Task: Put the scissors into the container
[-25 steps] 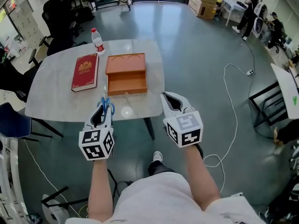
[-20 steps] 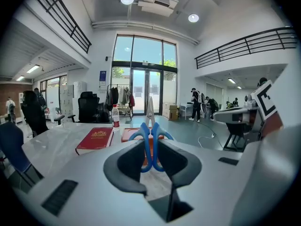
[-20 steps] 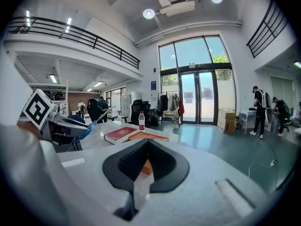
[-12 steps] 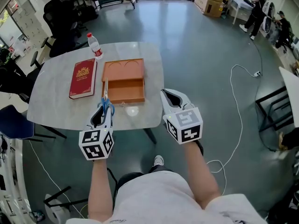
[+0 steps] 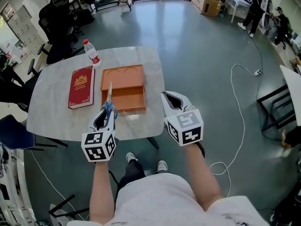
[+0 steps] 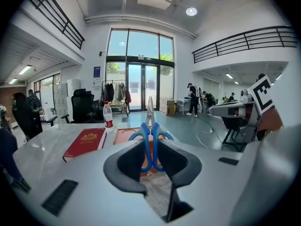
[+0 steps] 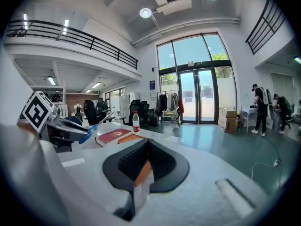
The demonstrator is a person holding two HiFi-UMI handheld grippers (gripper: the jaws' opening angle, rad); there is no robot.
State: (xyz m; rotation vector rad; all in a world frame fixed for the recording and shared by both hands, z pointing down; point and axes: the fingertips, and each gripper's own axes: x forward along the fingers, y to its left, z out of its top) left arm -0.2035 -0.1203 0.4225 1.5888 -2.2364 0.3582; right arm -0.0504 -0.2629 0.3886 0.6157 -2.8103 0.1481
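Observation:
Blue-handled scissors (image 5: 109, 102) stick out of my left gripper (image 5: 104, 119), blades pointing forward over the near-left part of the orange container (image 5: 123, 88). The jaws are shut on the blue handles (image 6: 150, 142), with the blades (image 6: 149, 109) upright ahead. The open orange container lies on the grey table (image 5: 56, 114), its lower tray nearest me. My right gripper (image 5: 173, 102) hovers at the table's near right edge, jaws shut with nothing between them. In the right gripper view (image 7: 143, 166) the container's edge (image 7: 143, 171) shows just beyond the jaws.
A red book (image 5: 81, 86) lies left of the container, and a water bottle (image 5: 91, 53) with a red cap stands behind it. Black office chairs (image 5: 59, 20) stand past the table's far left. A white cable (image 5: 237, 112) runs over the floor at the right.
The table and container have come closer to me. The scissor blades now reach over the container's near-left part instead of stopping short of it. Both grippers keep their hold.

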